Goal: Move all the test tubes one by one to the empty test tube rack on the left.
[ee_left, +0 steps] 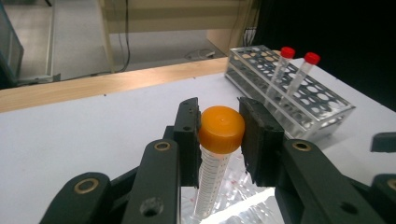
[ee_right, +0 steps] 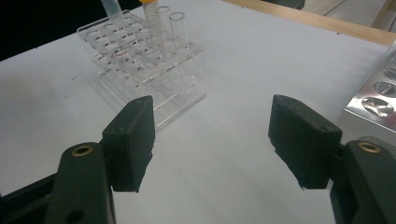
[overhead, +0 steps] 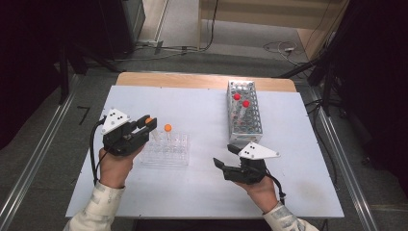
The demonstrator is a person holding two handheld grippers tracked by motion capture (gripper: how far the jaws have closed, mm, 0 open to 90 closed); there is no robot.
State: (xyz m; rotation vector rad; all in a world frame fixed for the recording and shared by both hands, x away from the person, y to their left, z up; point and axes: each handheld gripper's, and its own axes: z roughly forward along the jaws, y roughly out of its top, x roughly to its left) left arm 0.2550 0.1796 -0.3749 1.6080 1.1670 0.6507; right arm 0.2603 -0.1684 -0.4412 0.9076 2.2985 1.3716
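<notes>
Right gripper, nearest, rests on the white table with jaws wide apart, holding nothing. Left gripper has its jaws closed on the orange-capped tube standing in the clear rack. Beyond: metal rack, two red-capped tubes.

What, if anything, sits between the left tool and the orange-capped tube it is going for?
Nothing visible does. The left tool already has its jaws on either side of the orange-capped clear plastic tube, level with the cap, with a slight gap visible on the right. The tube stands in the clear plastic rack.
</notes>
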